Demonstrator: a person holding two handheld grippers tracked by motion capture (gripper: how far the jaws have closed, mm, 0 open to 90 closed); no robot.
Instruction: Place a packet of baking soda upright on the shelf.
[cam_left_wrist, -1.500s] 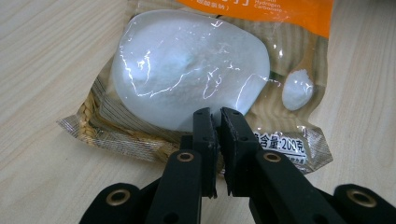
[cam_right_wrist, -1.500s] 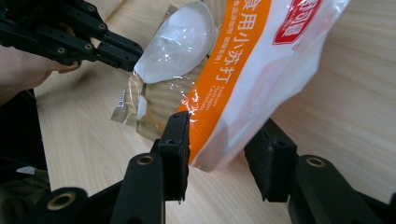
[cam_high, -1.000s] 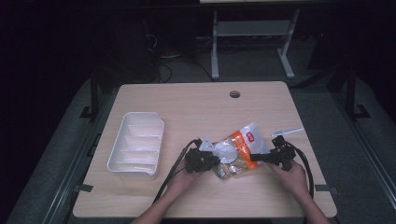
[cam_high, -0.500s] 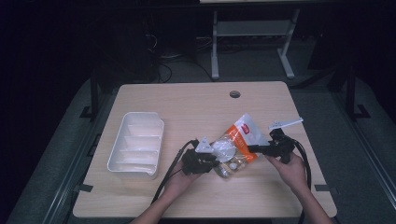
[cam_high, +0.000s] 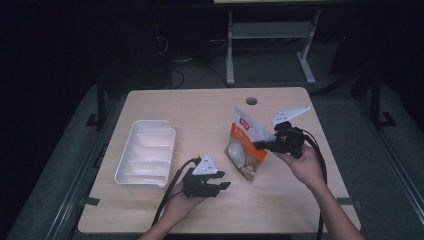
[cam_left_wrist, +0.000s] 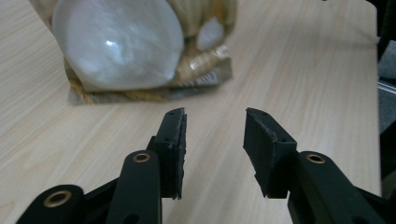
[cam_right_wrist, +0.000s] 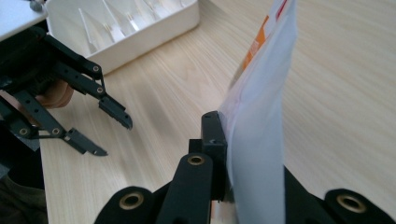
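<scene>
An orange and white snack bag (cam_high: 246, 145) with a clear window stands nearly upright, its lower end at the table right of centre. My right gripper (cam_high: 260, 145) is shut on the bag's side edge. In the right gripper view the white bag (cam_right_wrist: 261, 107) is pinched between the jaws of my right gripper (cam_right_wrist: 229, 140). My left gripper (cam_high: 222, 180) hovers low near the front edge, left of the bag. Its jaws have just been opening and nothing is between them. In the left gripper view, my left gripper (cam_left_wrist: 215, 135) points at the bag (cam_left_wrist: 121, 46) a short way ahead.
A white divided tray (cam_high: 123, 160) lies at the table's left. A round cable hole (cam_high: 251, 101) sits near the far edge. Cables trail from both grippers toward the front edge. The floor around the table is dark, with a metal frame behind.
The right gripper has risen and tipped the bag from lying flat to nearly upright. The left gripper has let go of the bag, drawn back to the left and opened.
</scene>
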